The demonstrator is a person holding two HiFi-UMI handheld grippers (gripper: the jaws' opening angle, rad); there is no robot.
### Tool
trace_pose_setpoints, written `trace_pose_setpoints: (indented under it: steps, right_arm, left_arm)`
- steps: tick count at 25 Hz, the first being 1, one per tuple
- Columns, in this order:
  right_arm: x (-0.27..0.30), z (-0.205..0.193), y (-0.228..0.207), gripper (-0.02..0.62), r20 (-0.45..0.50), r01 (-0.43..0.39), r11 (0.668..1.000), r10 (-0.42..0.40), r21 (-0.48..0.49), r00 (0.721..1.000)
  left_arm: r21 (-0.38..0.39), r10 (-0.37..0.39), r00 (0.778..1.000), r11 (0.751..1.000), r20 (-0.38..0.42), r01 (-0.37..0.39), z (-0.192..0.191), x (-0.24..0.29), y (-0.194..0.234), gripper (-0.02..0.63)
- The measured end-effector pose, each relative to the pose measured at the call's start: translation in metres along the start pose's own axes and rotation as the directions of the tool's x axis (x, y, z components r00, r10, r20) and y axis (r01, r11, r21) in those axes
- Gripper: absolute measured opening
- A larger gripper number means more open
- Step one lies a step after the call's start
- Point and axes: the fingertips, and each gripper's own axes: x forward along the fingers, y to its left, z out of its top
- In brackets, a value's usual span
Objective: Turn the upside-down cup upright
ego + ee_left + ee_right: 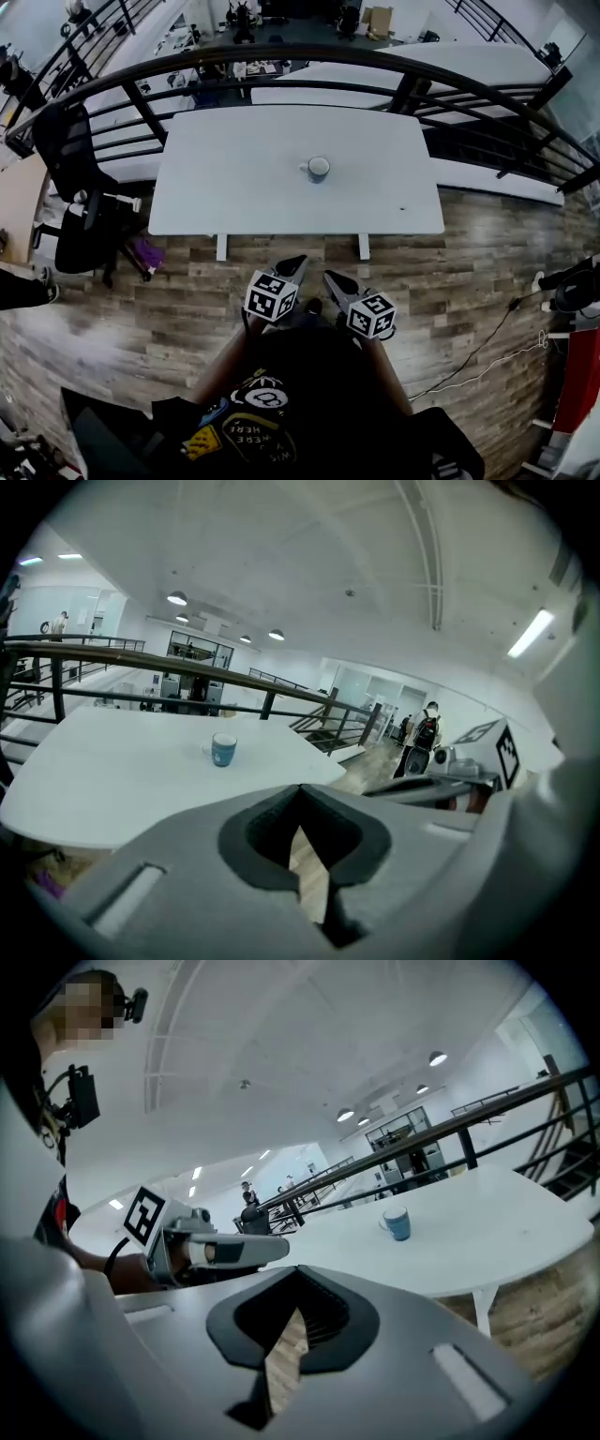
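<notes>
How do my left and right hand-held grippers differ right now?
The left hand-held gripper angles toward the right; the right hand-held gripper angles toward the left. The left one's tips sit slightly nearer the table than the right's. Both are shut and empty.

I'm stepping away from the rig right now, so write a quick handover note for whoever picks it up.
Left tongs: shut, empty. Right tongs: shut, empty. Both hang over the wooden floor, short of the white table.
Blue cup: alone mid-table, untouched; which way up it stands is unclear from here.
Done: nothing yet.
Left: reach the cup, grip it, turn it upright, set it down.
</notes>
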Motion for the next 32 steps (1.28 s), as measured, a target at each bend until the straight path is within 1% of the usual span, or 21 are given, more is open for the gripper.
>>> trace_pose_setpoints:
  steps: [3, 7, 10, 12, 14, 17, 21, 23, 25, 26, 28, 29, 32]
  right_arm:
    - [0.015, 0.012, -0.031, -0.002, -0.03, -0.016, 0.998, 0.015, -0.057, 0.999]
    - [0.047, 0.014, -0.079, -0.002, -0.057, 0.0, 0.997, -0.004, -0.073, 0.998]
    - [0.083, 0.006, -0.113, -0.002, -0.093, 0.005, 0.996, -0.014, -0.094, 0.996]
    - [0.107, 0.004, -0.132, -0.002, -0.115, 0.017, 0.995, -0.028, -0.094, 0.993]
    - [0.13, 0.008, -0.152, -0.002, -0.115, 0.051, 0.995, -0.061, -0.086, 0.992]
    - [0.16, 0.016, -0.186, -0.002, -0.114, 0.135, 0.988, -0.143, -0.077, 0.983]
    - [0.209, 0.014, -0.232, -0.002, -0.178, 0.23, 0.963, -0.252, -0.138, 0.951]
    - [0.228, 0.021, -0.254, 0.005, -0.164, 0.298, 0.946, -0.316, -0.128, 0.935]
    - [0.245, 0.035, -0.274, 0.148, -0.125, 0.345, 0.934, -0.355, -0.092, 0.927]
    - [0.255, 0.041, -0.281, 0.203, -0.114, 0.351, 0.932, -0.36, -0.094, 0.926]
    - [0.275, 0.046, -0.295, 0.29, -0.127, 0.337, 0.929, -0.357, -0.151, 0.925]
    - [0.284, 0.044, -0.303, 0.324, -0.149, 0.319, 0.929, -0.348, -0.189, 0.925]
    - [0.304, 0.039, -0.324, 0.38, -0.222, 0.227, 0.933, -0.292, -0.278, 0.93]
  left_arm:
    - [0.042, 0.0, 1.0, 0.999, 0.014, 0.0, 0.028, 0.035, 0.003, 0.005]
    - [0.033, 0.004, 1.0, 0.999, 0.005, -0.004, 0.044, 0.064, 0.021, 0.005]
    - [0.056, -0.006, 0.998, 0.998, -0.063, 0.009, 0.032, 0.096, 0.055, 0.005]
    - [0.033, -0.006, 0.993, 0.999, -0.114, 0.01, 0.021, 0.117, 0.084, 0.005]
    - [0.027, 0.0, 0.99, 1.0, -0.138, 0.003, 0.021, 0.132, 0.111, 0.005]
    - [0.022, 0.006, 0.986, 1.0, -0.165, -0.003, 0.027, 0.151, 0.147, 0.005]
    - [0.011, 0.011, 0.984, 1.0, -0.178, -0.009, 0.045, 0.171, 0.195, 0.005]
    - [-0.003, 0.002, 0.982, 1.0, -0.187, -0.003, 0.051, 0.175, 0.213, 0.005]
    - [-0.014, -0.009, 0.981, 1.0, -0.192, 0.006, 0.056, 0.175, 0.224, 0.005]
    - [-0.018, -0.009, 0.981, 1.0, -0.194, 0.005, 0.057, 0.174, 0.229, 0.005]
    - [-0.041, -0.005, 0.981, 0.999, -0.195, -0.003, 0.058, 0.172, 0.238, 0.005]
    - [-0.061, -0.006, 0.981, 0.998, -0.194, -0.006, 0.059, 0.17, 0.24, 0.005]
    - [-0.113, 0.002, 0.981, 0.993, -0.196, -0.025, 0.058, 0.169, 0.247, 0.005]
